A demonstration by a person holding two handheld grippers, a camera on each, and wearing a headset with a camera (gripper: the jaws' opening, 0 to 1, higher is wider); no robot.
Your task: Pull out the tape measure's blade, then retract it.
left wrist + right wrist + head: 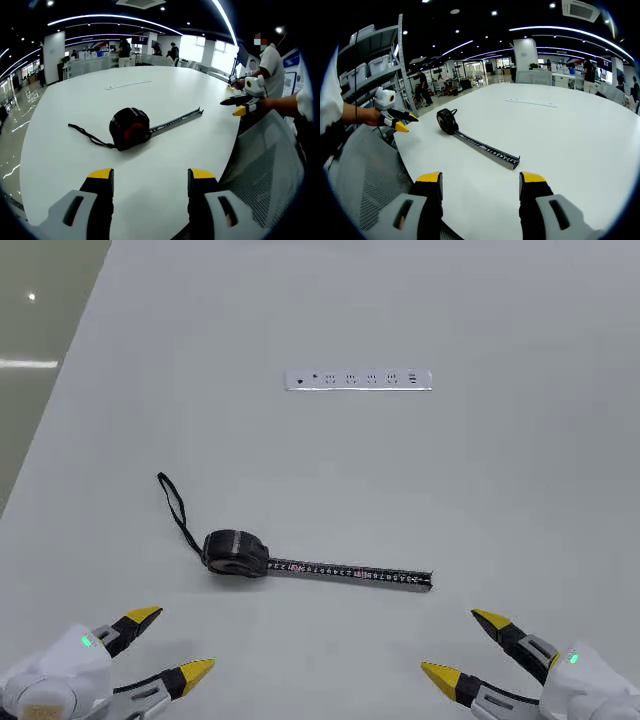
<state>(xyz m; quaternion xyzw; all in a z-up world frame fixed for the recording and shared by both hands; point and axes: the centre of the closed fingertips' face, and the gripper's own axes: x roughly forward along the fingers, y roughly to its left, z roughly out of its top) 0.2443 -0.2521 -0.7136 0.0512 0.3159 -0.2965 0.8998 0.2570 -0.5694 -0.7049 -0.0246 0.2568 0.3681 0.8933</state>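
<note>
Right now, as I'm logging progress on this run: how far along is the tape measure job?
The pull-out looks done: the blade lies extended from the case on the table. Nothing is in hand: the left gripper and right gripper are both open, short of the tape and touching nothing. What is left is retracting the blade into the case.

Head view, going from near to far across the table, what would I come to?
The left tool and right tool side by side, both open → tape measure with its blade pulled out → power strip.
</note>
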